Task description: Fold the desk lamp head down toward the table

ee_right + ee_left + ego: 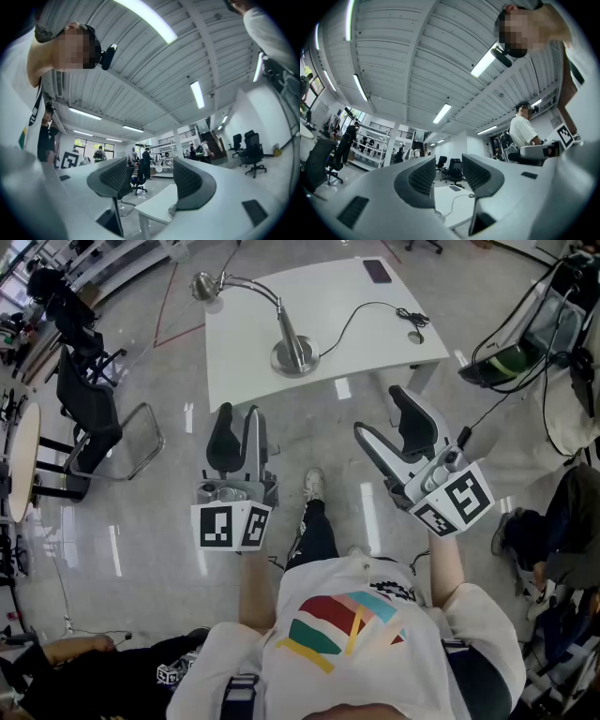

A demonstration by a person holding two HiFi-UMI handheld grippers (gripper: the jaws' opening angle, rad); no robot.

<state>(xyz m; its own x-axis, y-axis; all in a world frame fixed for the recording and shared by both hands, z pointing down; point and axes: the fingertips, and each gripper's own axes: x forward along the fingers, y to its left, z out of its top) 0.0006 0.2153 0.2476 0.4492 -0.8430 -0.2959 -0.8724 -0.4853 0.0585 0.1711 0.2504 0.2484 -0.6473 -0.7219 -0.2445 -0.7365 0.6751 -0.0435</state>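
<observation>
The silver desk lamp (295, 354) stands on the white table (244, 343) in the head view. Its curved arm rises to the left and ends in the lamp head (203, 285), which is up and over the table's far left corner. My left gripper (238, 413) hangs over the floor just short of the table's near edge, open with nothing between its fingers. My right gripper (380, 412) is beside it to the right, also open and empty. Between the jaws in the left gripper view (449, 176) the table (454, 199) shows ahead. The right gripper view (151, 180) shows the table corner (157, 206).
A black cable (370, 307) runs from the lamp base to the table's right side, and a dark phone (377, 271) lies at the far right corner. A black office chair (89, 418) stands left of the table. A person (572, 381) and equipment are at the right.
</observation>
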